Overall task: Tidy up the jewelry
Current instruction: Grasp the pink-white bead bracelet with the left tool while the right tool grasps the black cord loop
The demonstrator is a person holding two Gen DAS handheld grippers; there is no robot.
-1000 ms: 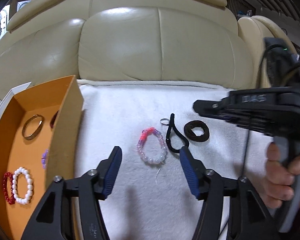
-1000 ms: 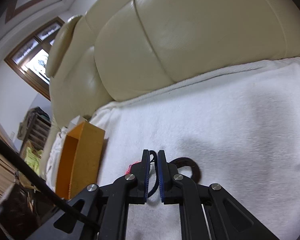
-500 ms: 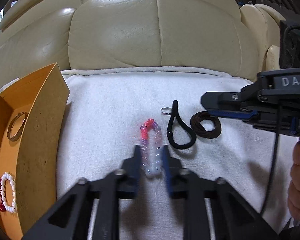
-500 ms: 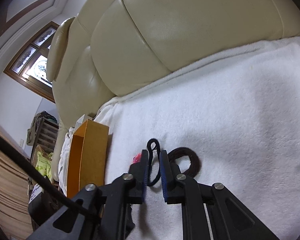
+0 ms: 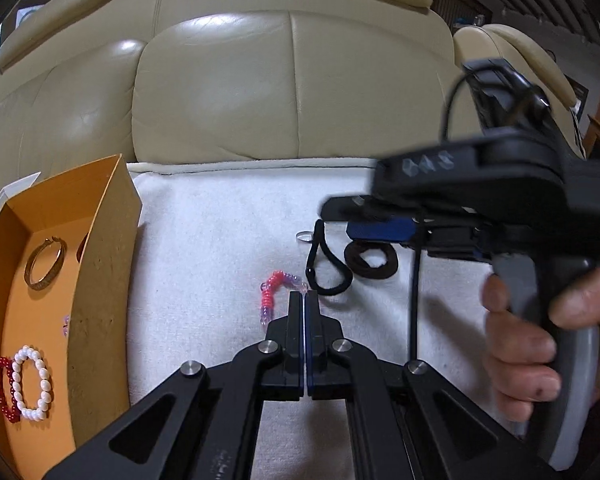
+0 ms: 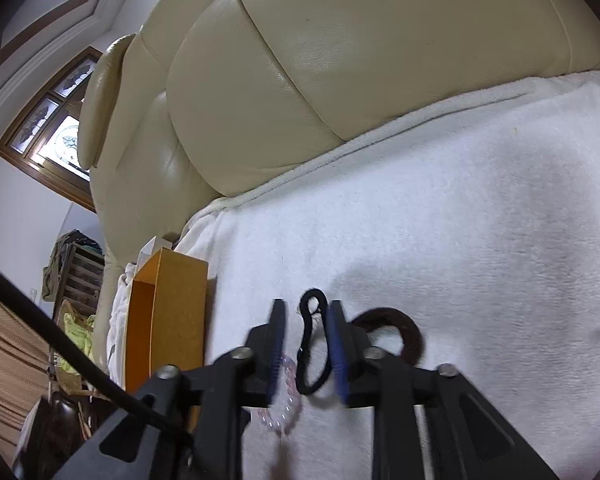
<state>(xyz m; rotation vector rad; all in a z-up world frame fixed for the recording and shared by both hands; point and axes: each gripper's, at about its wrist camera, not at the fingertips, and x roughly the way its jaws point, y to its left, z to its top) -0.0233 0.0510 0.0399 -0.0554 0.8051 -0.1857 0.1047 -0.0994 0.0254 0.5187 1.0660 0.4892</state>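
Note:
A pink, purple and clear bead bracelet point(image 5: 271, 292) lies on the white towel point(image 5: 220, 240). My left gripper point(image 5: 303, 296) has its jaws pressed fully together, and a clear bead sits right at its tips. Whether that bead is pinched I cannot tell. To the right my right gripper point(image 5: 340, 220) hangs over a black cord loop point(image 5: 309, 268). In the right wrist view the jaws of the right gripper point(image 6: 306, 308) are opening. The black cord loop point(image 6: 303, 352) lies loose between them, and the pads do not touch it.
An open orange box point(image 5: 100, 280) at the left holds a gold bangle point(image 5: 46, 262), a white pearl bracelet point(image 5: 32, 384) and a red bead bracelet point(image 5: 4, 392). A brown hair tie point(image 5: 388, 268) and a small silver ring point(image 5: 303, 235) lie by the cord. A cream sofa back point(image 5: 260, 80) rises behind.
My left jaws went from wide open to closed, squeezing the bracelet's loop on the way, and the bracelet now bulges left of the tips. My right jaws, shut on the black cord before, have parted.

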